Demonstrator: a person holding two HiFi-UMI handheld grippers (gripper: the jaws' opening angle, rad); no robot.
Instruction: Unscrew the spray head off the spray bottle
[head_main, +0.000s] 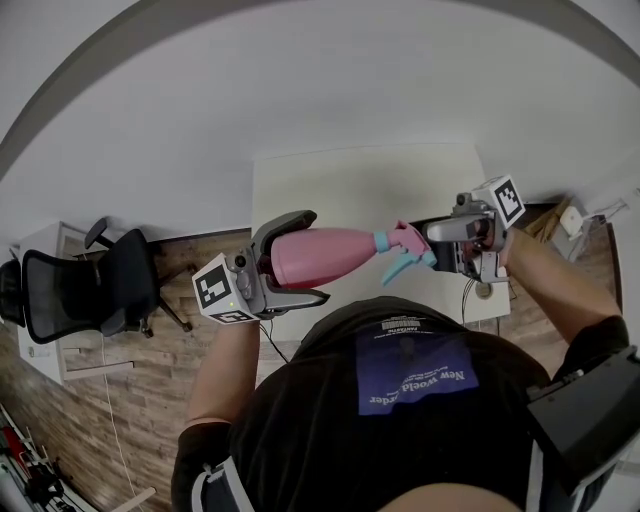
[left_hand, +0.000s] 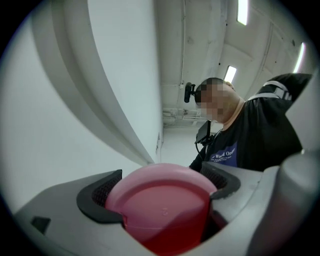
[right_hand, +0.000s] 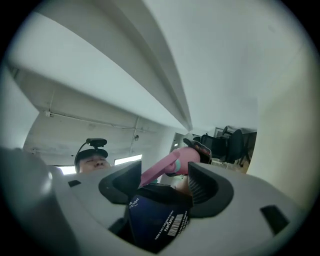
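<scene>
The pink spray bottle (head_main: 320, 255) is held sideways in the air in front of the person's chest. My left gripper (head_main: 305, 257) is shut on its body near the base, and the round pink base (left_hand: 160, 210) fills the gap between the dark pads (left_hand: 97, 197) in the left gripper view. The pink spray head (head_main: 405, 245), with its teal collar (head_main: 381, 241) and teal trigger (head_main: 400, 268), points right. My right gripper (head_main: 437, 248) stands at the head with its jaws open. The spray head (right_hand: 172, 167) shows in the gap between them, not pressed.
A white table (head_main: 370, 190) stands below and beyond the bottle, against a white wall. A black office chair (head_main: 70, 290) sits on the wood floor (head_main: 150, 400) at the left. A cable (head_main: 466, 300) hangs at the table's right edge. The person's black shirt (head_main: 400, 420) is just under both grippers.
</scene>
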